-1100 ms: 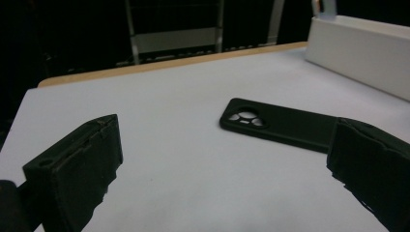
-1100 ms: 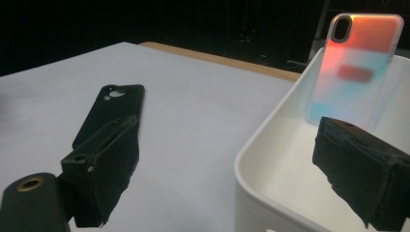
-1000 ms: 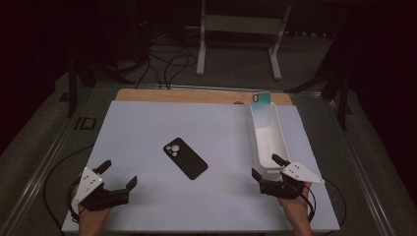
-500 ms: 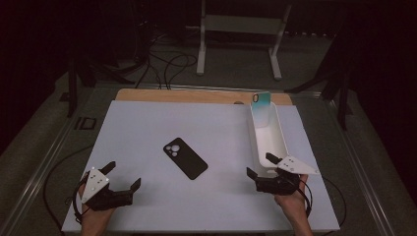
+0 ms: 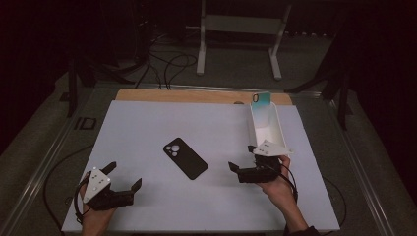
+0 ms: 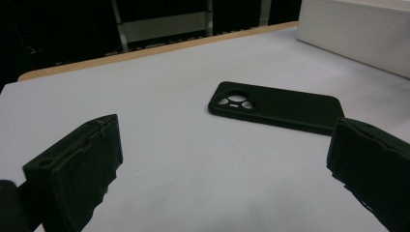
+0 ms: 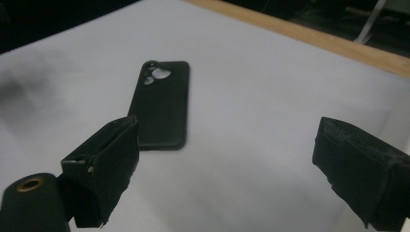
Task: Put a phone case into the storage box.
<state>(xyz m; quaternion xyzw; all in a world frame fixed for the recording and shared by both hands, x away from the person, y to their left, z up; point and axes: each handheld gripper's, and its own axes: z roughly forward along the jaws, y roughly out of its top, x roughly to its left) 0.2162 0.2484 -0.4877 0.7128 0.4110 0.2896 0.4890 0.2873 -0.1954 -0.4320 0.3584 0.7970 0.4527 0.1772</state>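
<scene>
White mat [image 5: 147, 128] – phone case [image 5: 185, 158] flat, diagonal, camera cutout far-left; right hand-held gripper [image 5: 241, 160] released

No text or label is legible anywhere.

High view: fixed camera above the person's edge of the table, facing forward and down; takes in the whole white table top [image 5: 211, 128], the floor beyond and a stand at the back.

Left gripper view: rides low over the near left part of the table, looks along its own jaws toward the far right; close range.

Right gripper view: rides low at the near right, looks leftward and away across the table; close range.

Shared: all three see the black phone case [image 5: 185, 158] [image 6: 278, 106] [image 7: 160, 104] mid-table. The high and left gripper views both show the white box [image 5: 265, 129] [image 6: 358, 36].
</scene>
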